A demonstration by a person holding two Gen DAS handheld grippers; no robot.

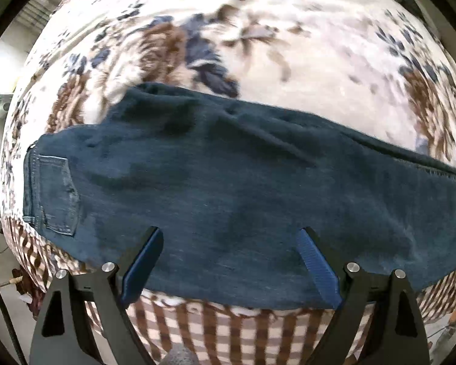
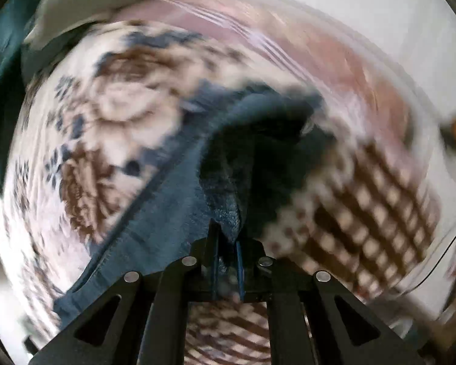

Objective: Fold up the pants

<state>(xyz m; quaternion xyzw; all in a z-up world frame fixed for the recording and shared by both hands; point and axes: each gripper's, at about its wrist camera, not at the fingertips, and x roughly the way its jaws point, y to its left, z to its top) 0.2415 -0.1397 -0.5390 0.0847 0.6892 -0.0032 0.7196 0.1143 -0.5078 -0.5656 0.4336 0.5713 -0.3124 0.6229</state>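
Dark blue denim pants (image 1: 228, 182) are pinched at one leg end by the right gripper (image 2: 228, 243); the left gripper (image 1: 231, 261) hangs spread, unloaded; carrying the end waistward seems next.

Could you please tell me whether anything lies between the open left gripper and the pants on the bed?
Nothing visible does: the left gripper hangs open directly over the pants, which lie flat on the floral blanket.

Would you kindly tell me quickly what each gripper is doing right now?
Left gripper: jaws open, holding nothing, above the pants.
Right gripper: jaws closed on a fold of the pants.
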